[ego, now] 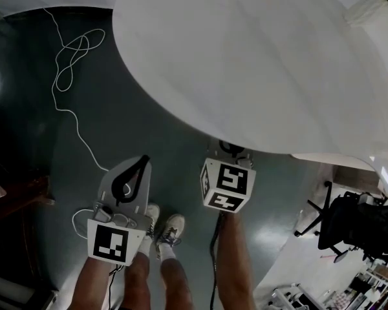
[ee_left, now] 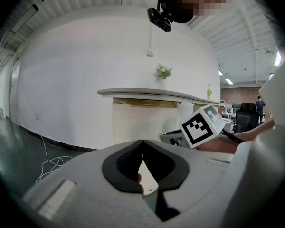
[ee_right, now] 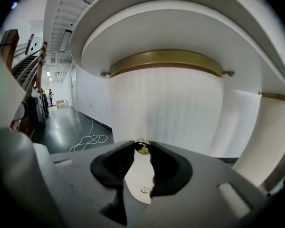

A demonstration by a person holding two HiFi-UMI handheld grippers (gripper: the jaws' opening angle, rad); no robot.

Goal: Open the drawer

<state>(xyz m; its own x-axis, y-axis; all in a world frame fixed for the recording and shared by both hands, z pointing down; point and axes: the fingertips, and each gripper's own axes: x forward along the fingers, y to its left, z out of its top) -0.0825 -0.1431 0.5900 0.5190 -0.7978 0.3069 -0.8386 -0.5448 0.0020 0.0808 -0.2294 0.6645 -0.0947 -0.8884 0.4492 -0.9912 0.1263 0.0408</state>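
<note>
Dark green floor (ego: 26, 141), white fluted cabinet front (ee_right: 166, 113); my right gripper (ee_right: 143, 145) pinches the small round brass knob (ee_right: 143, 148), likely to pull the drawer. Left gripper (ee_left: 142, 141) is closed, empty, idle.

Dim head view, glare patches on dark floor (ego: 26, 141); gripper views brighter, fisheye-warped, black-vignetted.

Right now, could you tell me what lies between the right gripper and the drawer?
Just the brass knob, which the right gripper pinches; the right gripper view shows it.
</note>
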